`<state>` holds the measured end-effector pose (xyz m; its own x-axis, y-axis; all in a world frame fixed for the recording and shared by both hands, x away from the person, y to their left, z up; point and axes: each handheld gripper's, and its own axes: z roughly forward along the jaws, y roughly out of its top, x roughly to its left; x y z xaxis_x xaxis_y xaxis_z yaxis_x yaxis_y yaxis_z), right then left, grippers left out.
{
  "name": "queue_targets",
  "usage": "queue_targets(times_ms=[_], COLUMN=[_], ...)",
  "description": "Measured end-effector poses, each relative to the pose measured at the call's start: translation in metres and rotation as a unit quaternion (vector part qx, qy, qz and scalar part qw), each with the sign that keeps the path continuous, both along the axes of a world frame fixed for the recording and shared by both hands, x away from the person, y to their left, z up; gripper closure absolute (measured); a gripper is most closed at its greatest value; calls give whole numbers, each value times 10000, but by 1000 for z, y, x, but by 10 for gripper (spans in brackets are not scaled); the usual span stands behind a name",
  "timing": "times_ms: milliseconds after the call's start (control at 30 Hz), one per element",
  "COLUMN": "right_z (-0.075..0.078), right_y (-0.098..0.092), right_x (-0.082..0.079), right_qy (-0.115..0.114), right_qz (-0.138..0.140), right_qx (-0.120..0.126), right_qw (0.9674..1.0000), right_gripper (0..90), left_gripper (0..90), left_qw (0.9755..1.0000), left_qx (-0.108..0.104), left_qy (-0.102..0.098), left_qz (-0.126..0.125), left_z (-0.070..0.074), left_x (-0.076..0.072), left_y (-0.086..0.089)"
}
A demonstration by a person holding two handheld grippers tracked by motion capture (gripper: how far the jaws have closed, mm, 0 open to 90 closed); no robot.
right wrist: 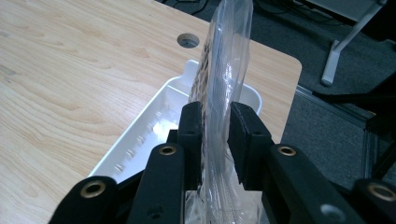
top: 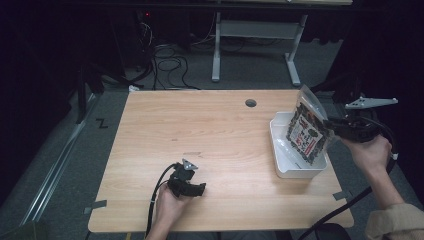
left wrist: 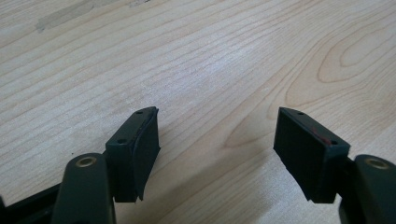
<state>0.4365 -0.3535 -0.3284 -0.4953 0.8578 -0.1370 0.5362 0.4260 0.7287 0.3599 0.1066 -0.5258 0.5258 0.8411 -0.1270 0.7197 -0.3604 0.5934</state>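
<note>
A clear snack bag (top: 307,130) with a dark printed front stands upright and tilted in the white tray (top: 280,150) at the table's right edge. My right gripper (top: 327,125) comes at it from the right. In the right gripper view the bag (right wrist: 224,70) rises between the two pads of the right gripper (right wrist: 215,116), which stand slightly apart and loose around it, over the tray (right wrist: 140,135). My left gripper (top: 200,189) rests low near the table's front edge with its jaws wide apart. In its own view the left gripper (left wrist: 217,126) has just bare wood between its pads.
A round cable hole (top: 250,103) lies in the table's far side, left of the tray. The table's right edge runs just beyond the tray. Behind the table, on the floor, are a desk frame (top: 295,65) and cables (top: 170,65).
</note>
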Motion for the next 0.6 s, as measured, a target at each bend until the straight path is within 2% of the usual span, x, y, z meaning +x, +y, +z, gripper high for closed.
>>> queue_targets(times_ms=[200,367,600], right_z=[-4,-5,5], right_y=[-9,-11,-7], right_x=[5,6,-1], right_qy=[114,142,-178], right_qz=[-206,-241,-260], right_qx=[53,131,249], right_qw=[9997,9995,9992], right_gripper=[675,603,503], left_gripper=[315,315,315], left_qw=[10000,10000,10000], left_qx=[-17,-23,-30], left_qy=[2,0,-1], left_qz=[10,25,27], left_z=[0,0,0], left_x=[0,0,0], left_y=[1,1,1])
